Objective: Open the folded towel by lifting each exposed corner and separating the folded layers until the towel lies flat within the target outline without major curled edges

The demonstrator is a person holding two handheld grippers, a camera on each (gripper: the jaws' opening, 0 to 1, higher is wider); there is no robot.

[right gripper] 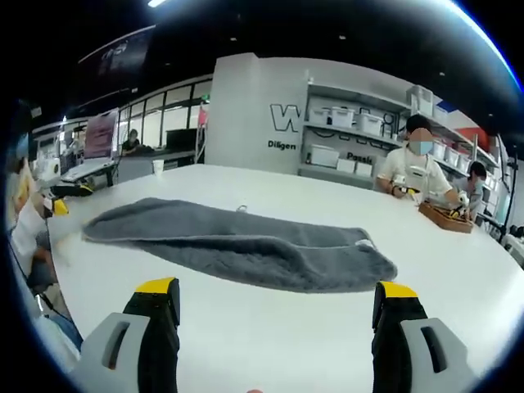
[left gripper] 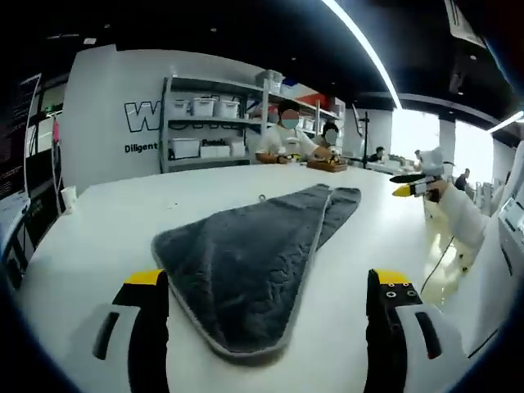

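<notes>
Looking along the left tongs [left gripper: 266, 299], the two yellow-tipped jaws stood wide apart with nothing between them, low over a white table [left gripper: 98, 221]. The grey towel [left gripper: 254, 258] lay folded on that table just ahead of the jaws, its rounded near end reaching into the gap between them without touching either, and its far end tapering away up and to the right. Far off to the right, the right tongs [left gripper: 407, 185] showed small in a white-sleeved hand, yellow tip pointing left; how their jaws stood could not be told there. Beyond the table sat two people [left gripper: 286, 139] before a shelf rack of white bins [left gripper: 205, 123]. In the right gripper view, the right tongs [right gripper: 274, 299] were likewise spread wide and empty above the table [right gripper: 278, 352]. The towel [right gripper: 246, 241] stretched crosswise ahead of them, well clear of both jaws, as a long flat band. At the far left edge the left tongs [right gripper: 61, 196] appeared, held near the towel's left end
</notes>
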